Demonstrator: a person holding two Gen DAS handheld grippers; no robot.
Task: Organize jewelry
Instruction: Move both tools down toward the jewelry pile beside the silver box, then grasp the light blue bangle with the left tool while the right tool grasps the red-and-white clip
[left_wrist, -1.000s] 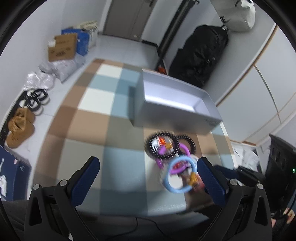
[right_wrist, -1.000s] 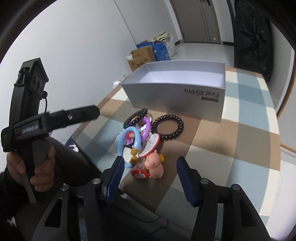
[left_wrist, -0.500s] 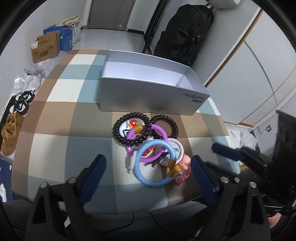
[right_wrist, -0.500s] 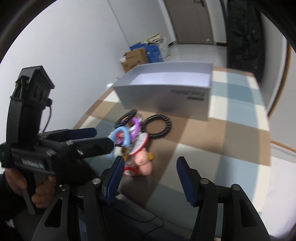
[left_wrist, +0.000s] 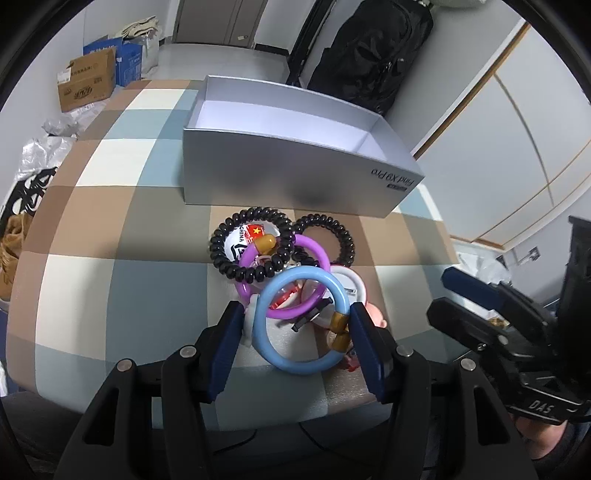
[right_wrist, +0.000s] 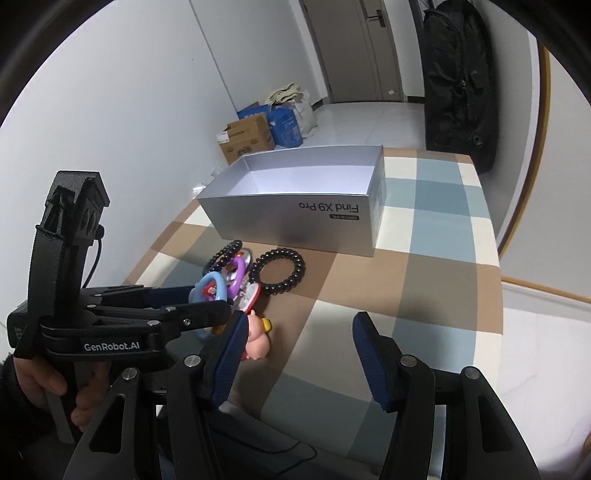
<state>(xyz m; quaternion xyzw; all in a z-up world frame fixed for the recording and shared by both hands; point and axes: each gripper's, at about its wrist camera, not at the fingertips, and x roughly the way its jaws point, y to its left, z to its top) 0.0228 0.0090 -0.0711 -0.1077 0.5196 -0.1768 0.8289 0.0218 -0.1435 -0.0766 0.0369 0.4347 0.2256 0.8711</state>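
A surface covered by a checked cloth of brown, pale blue and cream squares (left_wrist: 122, 206) is seen in the foreground. Beyond it, a glossy light-grey tiled floor (right_wrist: 362, 122) is spread toward a grey-brown closed door (right_wrist: 354, 48) in the far wall. Plain white walls (right_wrist: 140, 110) are seen at the left. A brown cardboard box (left_wrist: 86, 83) and a blue cardboard box (left_wrist: 127, 61) are stacked against that wall on the floor. A large black fabric bag (left_wrist: 369, 48) is stood by the far wall, beside white panels edged with wooden trim (left_wrist: 517, 122).
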